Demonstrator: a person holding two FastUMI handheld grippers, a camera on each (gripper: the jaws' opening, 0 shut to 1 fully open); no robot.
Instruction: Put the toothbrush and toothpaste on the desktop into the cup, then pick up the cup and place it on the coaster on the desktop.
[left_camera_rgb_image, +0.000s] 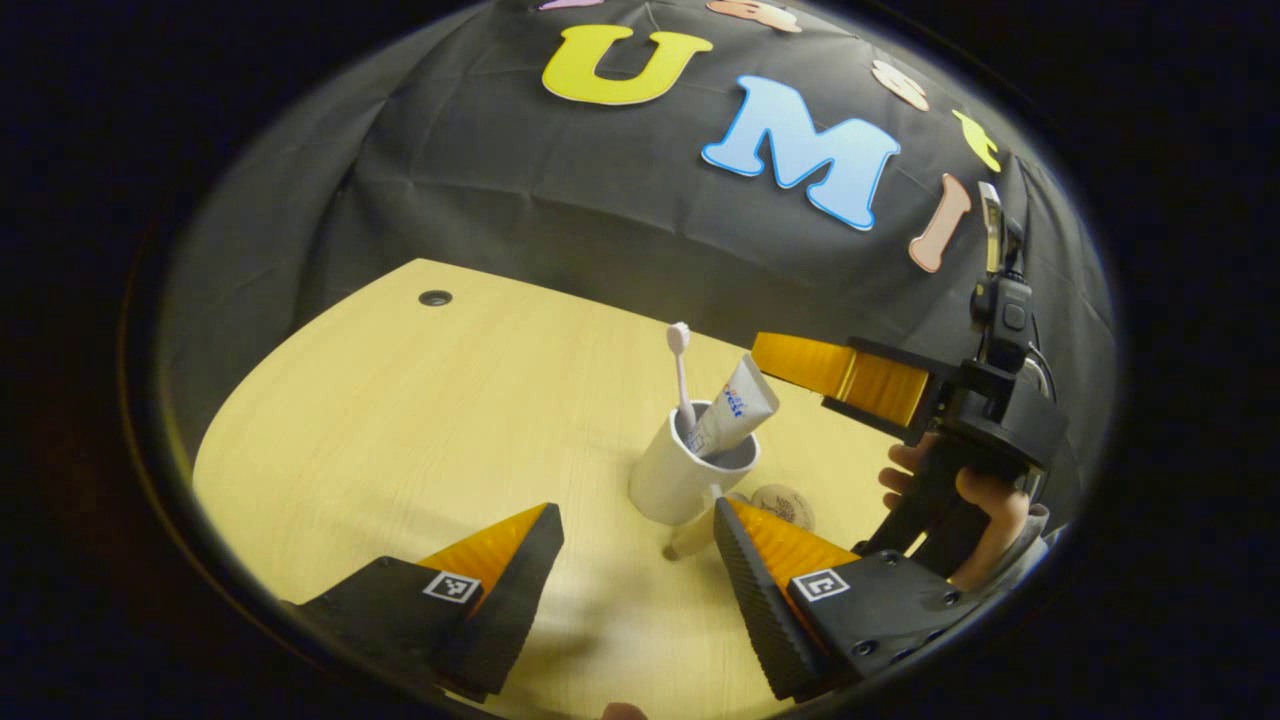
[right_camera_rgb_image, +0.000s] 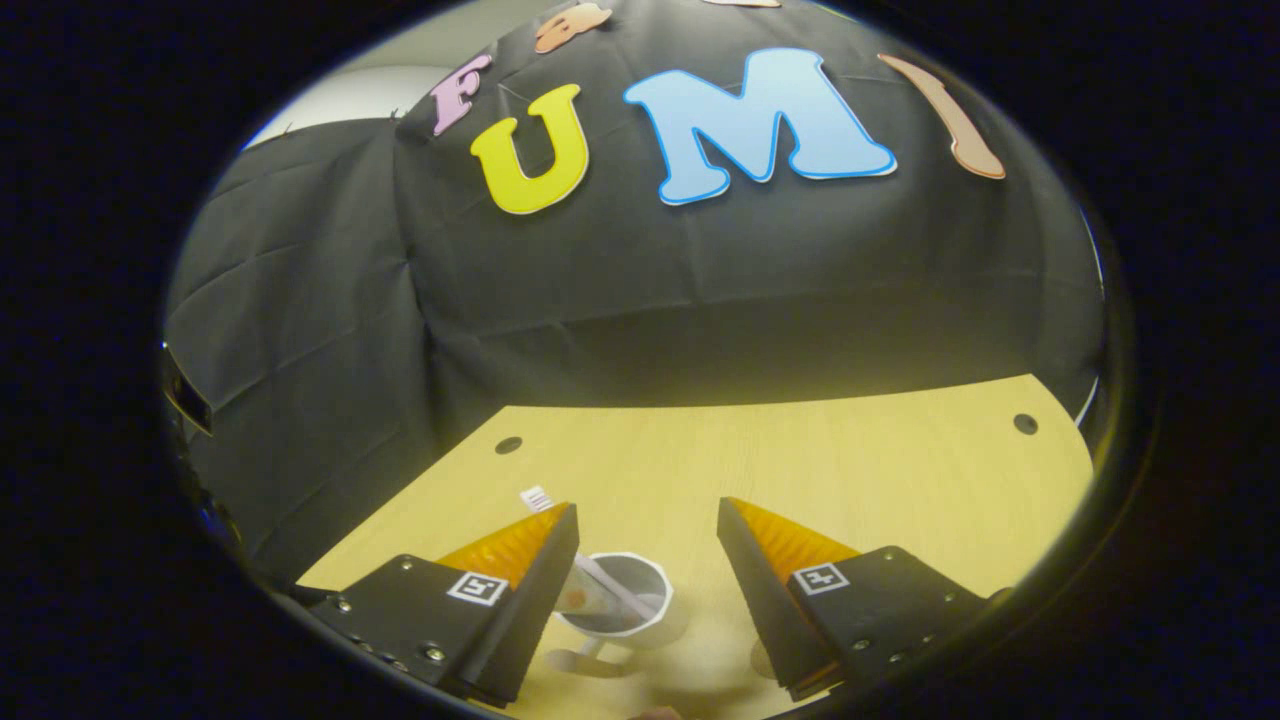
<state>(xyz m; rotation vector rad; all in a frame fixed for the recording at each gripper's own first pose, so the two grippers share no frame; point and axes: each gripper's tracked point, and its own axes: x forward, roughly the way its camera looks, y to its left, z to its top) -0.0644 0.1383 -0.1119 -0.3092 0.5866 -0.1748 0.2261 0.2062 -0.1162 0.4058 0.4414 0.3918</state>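
My left gripper (left_camera_rgb_image: 636, 555) hangs with its fingers spread wide, gripping nothing. Just ahead of it the white cup (left_camera_rgb_image: 680, 478) stands upright on the desktop (left_camera_rgb_image: 400, 430), with the toothbrush (left_camera_rgb_image: 681, 375) and toothpaste (left_camera_rgb_image: 735, 408) leaning inside. The coaster (left_camera_rgb_image: 785, 504) lies just behind the cup to its right. My right gripper (right_camera_rgb_image: 646, 565) is also wide apart, poised above the cup, holding nothing.

The desk (left_camera_rgb_image: 400, 420) looked like pale matt wood grain; the cup (left_camera_rgb_image: 680, 475) was smooth, glossy white ceramic.
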